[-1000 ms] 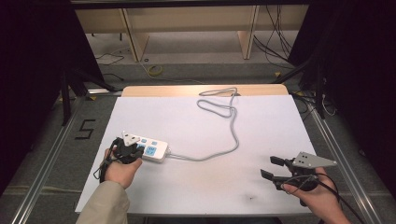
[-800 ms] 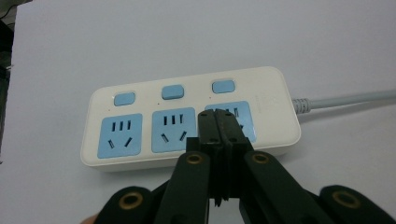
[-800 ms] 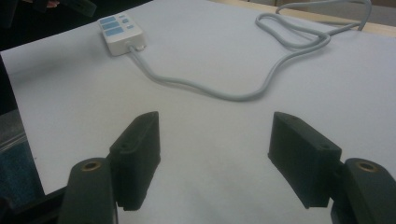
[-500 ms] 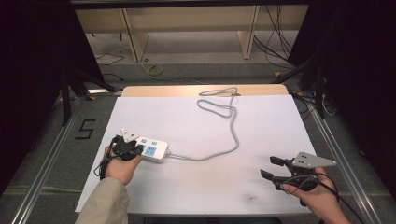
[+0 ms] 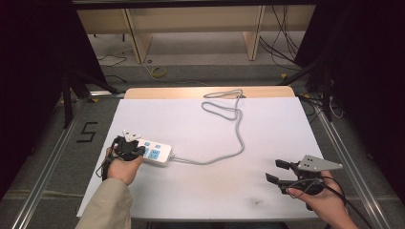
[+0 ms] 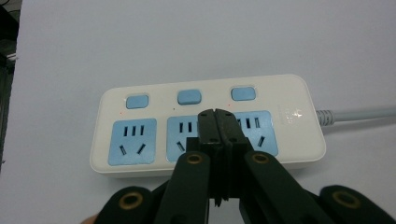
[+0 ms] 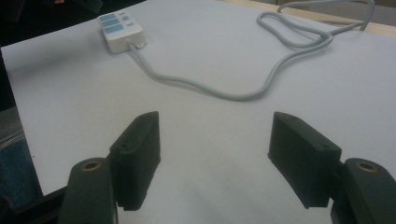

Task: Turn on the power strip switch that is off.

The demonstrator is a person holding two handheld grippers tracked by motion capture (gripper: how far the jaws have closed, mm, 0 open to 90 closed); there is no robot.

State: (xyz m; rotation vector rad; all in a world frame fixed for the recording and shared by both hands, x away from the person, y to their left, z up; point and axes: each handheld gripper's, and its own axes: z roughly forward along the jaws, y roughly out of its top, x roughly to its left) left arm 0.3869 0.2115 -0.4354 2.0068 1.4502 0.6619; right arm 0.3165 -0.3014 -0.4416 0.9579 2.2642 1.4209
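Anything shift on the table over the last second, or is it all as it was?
Nothing visibly changed. The left hand-held gripper is shut with nothing between its jaws, tips over the power strip, as before. The right hand-held gripper stays open above the white sheet, apart from the cable, which lies in the same loops.

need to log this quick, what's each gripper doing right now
Left gripper: closed, fingers together, holding nothing, over the power strip.
Right gripper: open, empty, above the table.
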